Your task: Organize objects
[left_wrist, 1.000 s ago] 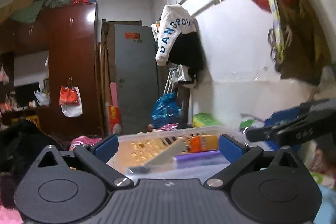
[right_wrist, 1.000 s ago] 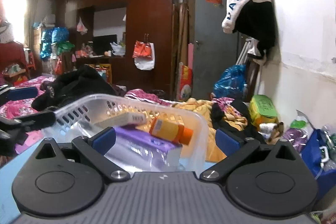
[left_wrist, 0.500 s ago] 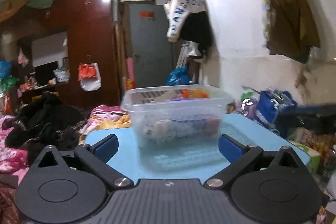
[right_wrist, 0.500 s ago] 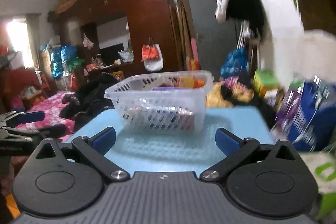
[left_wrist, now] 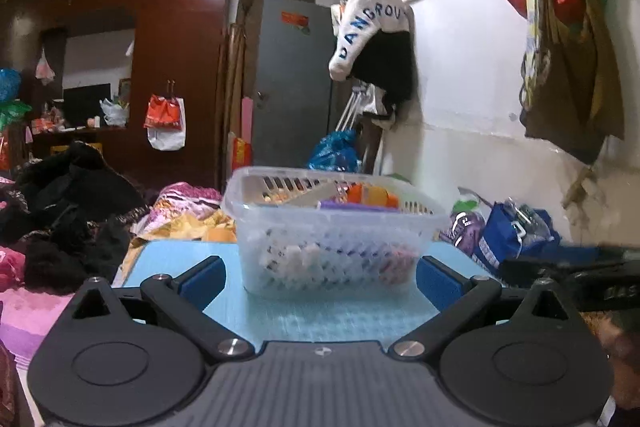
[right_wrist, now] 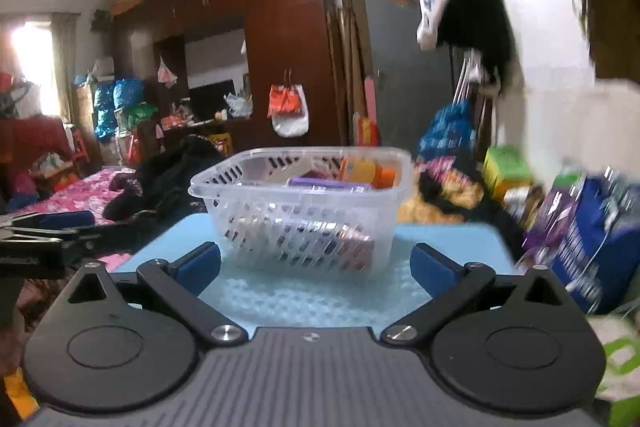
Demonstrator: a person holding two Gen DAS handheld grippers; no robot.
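A clear plastic basket [left_wrist: 332, 247] stands on a light blue table [left_wrist: 320, 315]. It holds an orange bottle [left_wrist: 370, 194], a purple box [left_wrist: 348, 206] and several small items. It also shows in the right wrist view [right_wrist: 304, 227]. My left gripper [left_wrist: 319, 277] is open and empty, just in front of the basket. My right gripper [right_wrist: 314, 267] is open and empty, also in front of the basket. The left gripper shows at the left edge of the right wrist view [right_wrist: 44, 227]. The right gripper shows at the right edge of the left wrist view [left_wrist: 576, 267].
Dark clothes [left_wrist: 68, 203] and pink bedding [left_wrist: 24, 299] lie to the left. A blue bag [left_wrist: 516, 231] and other bags stand to the right by the white wall. A brown wardrobe [left_wrist: 176, 67] and grey door [left_wrist: 292, 83] are at the back.
Both grippers have pulled back from above the basket and dropped lower. The basket now stands further off, with the blue table showing in front of it.
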